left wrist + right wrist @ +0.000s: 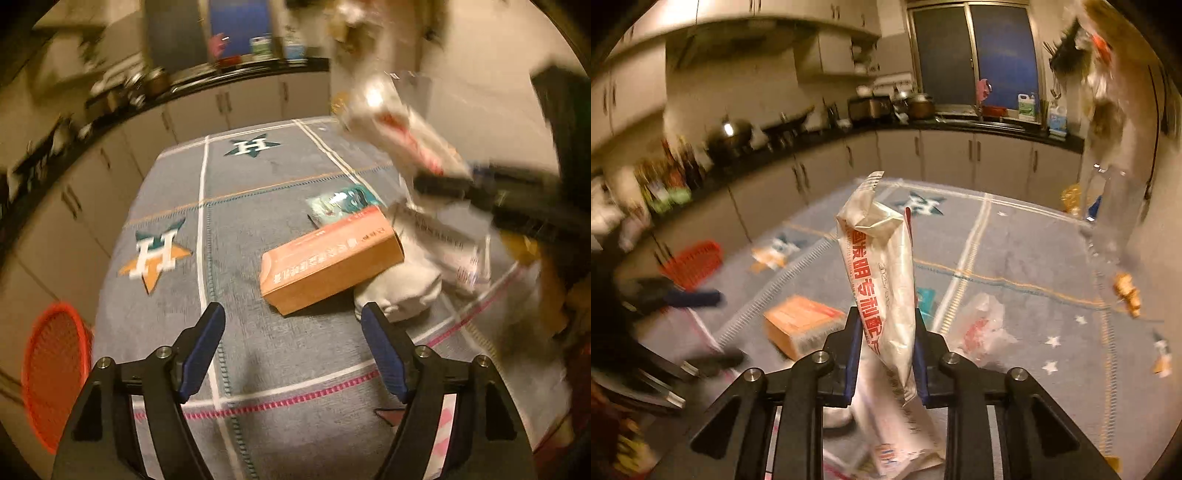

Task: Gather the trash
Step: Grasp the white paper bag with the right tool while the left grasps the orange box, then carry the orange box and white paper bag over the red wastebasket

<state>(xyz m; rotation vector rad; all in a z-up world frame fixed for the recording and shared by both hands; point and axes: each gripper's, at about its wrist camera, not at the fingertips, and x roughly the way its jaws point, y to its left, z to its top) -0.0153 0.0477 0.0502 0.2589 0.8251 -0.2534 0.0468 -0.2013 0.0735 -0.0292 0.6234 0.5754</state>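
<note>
Left wrist view: the left claw (293,314) stands with its blue-padded jaws spread wide and nothing between them, above a grey cloth (258,177) marked with white lines and star emblems. Just ahead of the jaws lies an orange carton (328,258), flat on the cloth. Beyond the carton, partly under its far end, lies a small teal packet (343,201). To the right of the carton, ahead of the right-hand jaw, a crumpled white bag (406,291) rests on the cloth, touching the carton's near right corner. Far to the lower left of the claw, off the cloth's edge, stands a red basket (55,373). Up and to the right, blurred, the right claw (447,181) carries a white wrapper (402,129) with red print.

Right wrist view: the right claw (886,336) is clamped on the white wrapper (879,258), which stands upright between the pads and rises well above the fingertips, its top end crumpled; its lower end hangs below the jaws. Behind the wrapper, low and left, lies the orange carton (801,325); low and right, a thin plastic bag (982,328) with red marks. The teal packet (925,299) shows just right of the wrapper. The red basket (694,262) sits far left, with the left claw (698,299) blurred just below it.
</note>
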